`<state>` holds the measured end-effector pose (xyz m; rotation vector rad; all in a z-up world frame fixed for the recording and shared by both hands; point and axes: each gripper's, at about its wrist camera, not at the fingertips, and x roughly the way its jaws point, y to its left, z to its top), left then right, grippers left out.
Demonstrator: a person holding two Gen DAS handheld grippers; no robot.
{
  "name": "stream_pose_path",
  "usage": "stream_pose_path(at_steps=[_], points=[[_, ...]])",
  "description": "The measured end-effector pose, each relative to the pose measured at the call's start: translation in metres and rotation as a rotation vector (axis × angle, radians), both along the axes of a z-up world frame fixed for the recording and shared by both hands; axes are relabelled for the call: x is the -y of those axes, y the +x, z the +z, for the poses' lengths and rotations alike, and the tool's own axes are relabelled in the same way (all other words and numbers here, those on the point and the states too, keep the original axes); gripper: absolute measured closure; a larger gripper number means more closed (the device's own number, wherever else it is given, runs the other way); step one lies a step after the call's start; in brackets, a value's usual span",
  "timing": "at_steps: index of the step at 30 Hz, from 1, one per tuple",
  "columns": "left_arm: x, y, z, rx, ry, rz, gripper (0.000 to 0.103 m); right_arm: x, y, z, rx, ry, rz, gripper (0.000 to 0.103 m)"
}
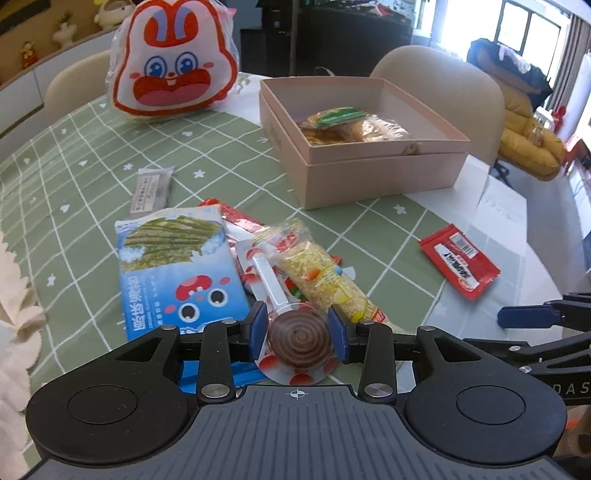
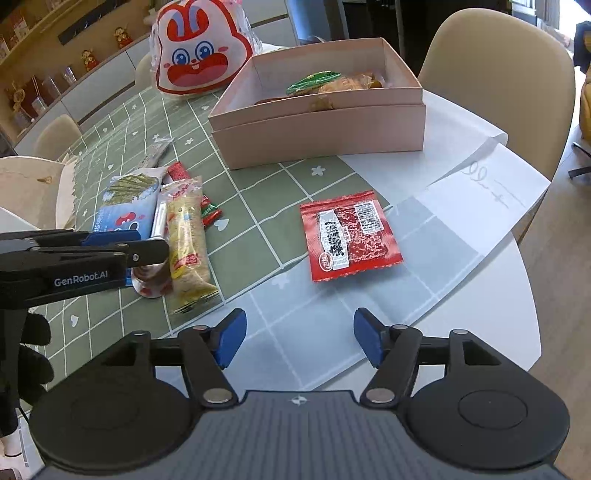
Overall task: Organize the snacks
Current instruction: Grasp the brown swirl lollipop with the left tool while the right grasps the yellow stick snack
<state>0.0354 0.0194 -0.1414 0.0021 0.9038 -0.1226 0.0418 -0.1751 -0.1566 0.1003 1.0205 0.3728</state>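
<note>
Left gripper (image 1: 298,334) brackets the spiral lollipop (image 1: 300,341), stick running away toward the box (image 1: 369,162); contact unclear. Right gripper (image 2: 299,341) gapes empty.

- A green checked tablecloth (image 1: 92,155) with little white stars and hearts covers most of the round white table (image 2: 491,306).
- A sheet of white paper (image 2: 491,181) lies at the cloth's edge, one corner curled up, with faint handwriting on it.
- Beige chairs are pulled in round the table: one (image 2: 517,85) just behind the paper, another (image 1: 74,88) on the far side.
- Off by the bright windows (image 1: 517,29), a yellow seat (image 1: 532,144) is heaped with dark clothing (image 1: 498,59).
- Along the wall, a shelf carries small figurines (image 2: 88,59) in red and gold, too small to make out.
</note>
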Motion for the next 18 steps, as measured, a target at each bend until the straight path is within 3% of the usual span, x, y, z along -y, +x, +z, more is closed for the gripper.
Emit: stream_pose_path(at_steps=[2,5,9,11,13,16,18], points=[[-0.003,-0.003,-0.003,-0.013,-0.067,-0.041,0.062,0.002,0.000,0.000,-0.001,0.017,-0.004,0.033],[-0.004,-0.009,-0.004,-0.012,-0.090,-0.097,0.062,0.004,0.001,-0.001,-0.009,0.056,-0.010,0.025],[-0.016,-0.013,-0.006,-0.028,-0.085,-0.053,0.055,0.004,0.002,-0.002,-0.020,0.082,-0.025,0.019],[-0.022,-0.015,-0.004,-0.025,-0.061,-0.019,0.057,0.002,0.004,-0.002,-0.026,0.087,-0.018,0.016],[-0.028,-0.018,0.002,-0.012,-0.059,-0.002,0.061,0.000,0.004,-0.002,-0.026,0.080,-0.008,0.014],[-0.027,-0.025,0.012,0.017,-0.142,-0.034,0.061,-0.006,0.003,-0.002,-0.012,0.043,0.032,0.012],[-0.016,-0.027,0.013,0.038,-0.121,-0.065,0.061,-0.011,0.002,-0.002,-0.003,0.004,0.067,0.016]])
